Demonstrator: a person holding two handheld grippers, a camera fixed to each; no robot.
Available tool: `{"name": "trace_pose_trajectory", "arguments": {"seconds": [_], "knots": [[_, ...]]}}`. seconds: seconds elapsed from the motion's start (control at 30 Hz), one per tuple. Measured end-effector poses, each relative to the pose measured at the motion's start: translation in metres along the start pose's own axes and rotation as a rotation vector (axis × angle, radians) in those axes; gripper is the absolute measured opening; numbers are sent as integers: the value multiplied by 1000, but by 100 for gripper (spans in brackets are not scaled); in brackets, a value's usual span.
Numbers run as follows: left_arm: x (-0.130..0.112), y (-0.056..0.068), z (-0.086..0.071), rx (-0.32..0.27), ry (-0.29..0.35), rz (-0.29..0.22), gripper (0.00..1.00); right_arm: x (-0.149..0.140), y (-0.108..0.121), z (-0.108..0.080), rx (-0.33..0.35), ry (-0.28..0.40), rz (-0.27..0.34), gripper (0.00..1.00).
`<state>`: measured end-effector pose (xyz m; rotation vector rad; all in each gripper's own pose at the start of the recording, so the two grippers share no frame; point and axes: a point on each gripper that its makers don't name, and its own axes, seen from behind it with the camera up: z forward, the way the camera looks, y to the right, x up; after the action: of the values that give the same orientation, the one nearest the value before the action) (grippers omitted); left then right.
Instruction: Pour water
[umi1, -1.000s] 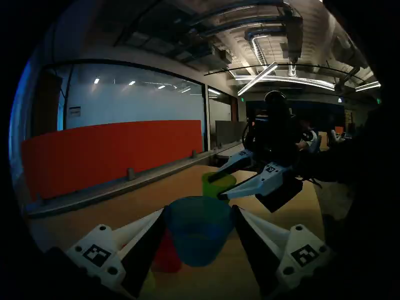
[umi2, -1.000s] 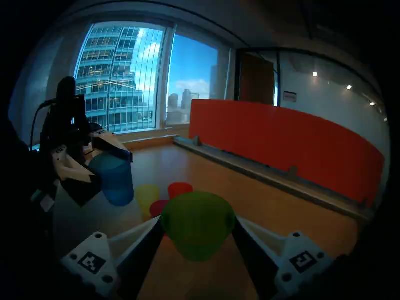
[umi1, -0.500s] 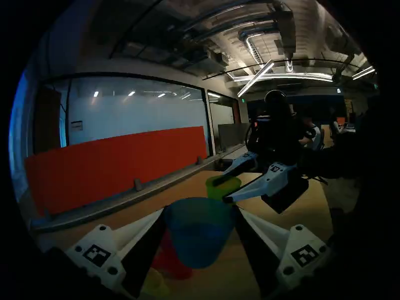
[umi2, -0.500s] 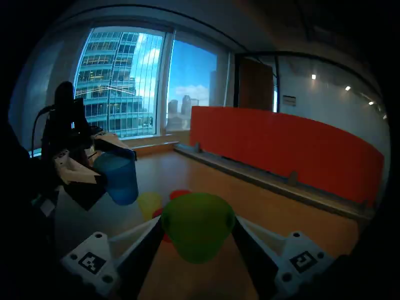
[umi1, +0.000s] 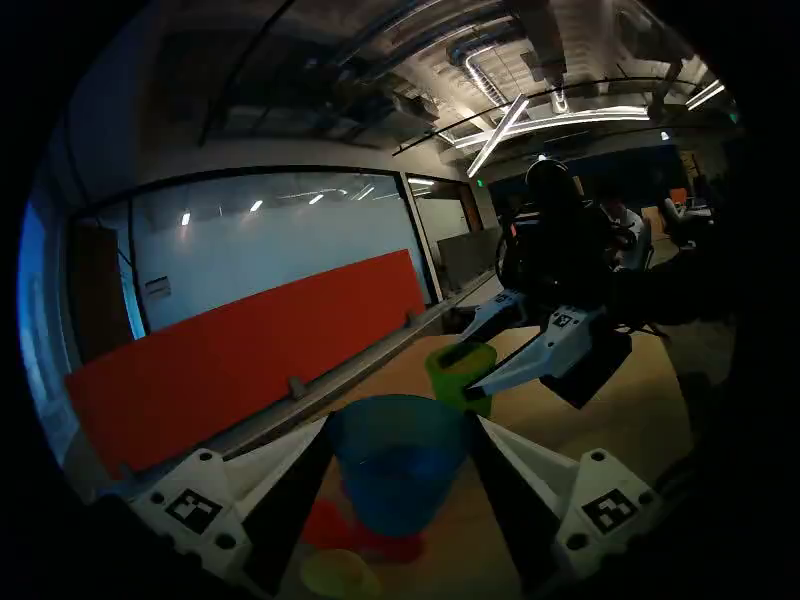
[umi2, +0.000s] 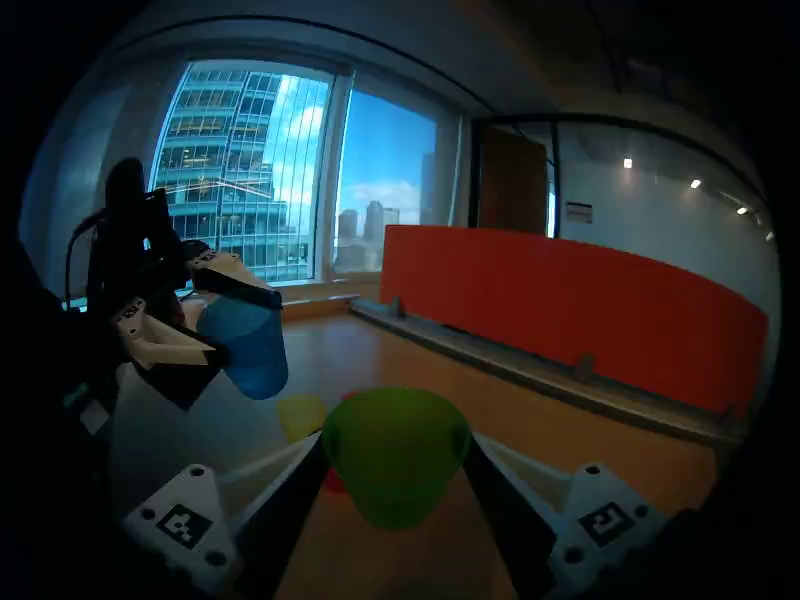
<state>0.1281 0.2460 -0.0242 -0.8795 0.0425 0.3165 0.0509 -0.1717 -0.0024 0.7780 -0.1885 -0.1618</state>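
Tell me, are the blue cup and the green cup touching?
Apart. In the right gripper view the blue cup hangs up left of the green cup, with wooden tabletop showing between them.

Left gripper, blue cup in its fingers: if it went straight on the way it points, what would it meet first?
Probably the green cup held in the right gripper, slightly off that line, though depth is unclear. If it passed that, the orange partition behind.

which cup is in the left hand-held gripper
The blue cup, clamped in the left hand-held gripper. The green cup sits in the right hand-held gripper; the yellow cup and a red cup stand ungripped below.
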Motion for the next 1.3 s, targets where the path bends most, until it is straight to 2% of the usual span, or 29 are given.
{"name": "trace_pose_trajectory", "arguments": {"seconds": [0.47, 0.9, 1.1, 1.3], "knots": [[11, -10, -3, 27, 9, 41, 90, 20, -7, 1, 1, 80, -9, 92], [18, -16, -5, 40, 16, 56, 90, 30, -10, 5, -1, 102, -19, 92], [21, -20, -5, 52, 16, 100, 90, 30, -14, 6, 14, 103, -11, 92], [29, -27, -4, 69, 14, 183, 90, 30, -23, 8, 38, 103, -10, 92]]}}
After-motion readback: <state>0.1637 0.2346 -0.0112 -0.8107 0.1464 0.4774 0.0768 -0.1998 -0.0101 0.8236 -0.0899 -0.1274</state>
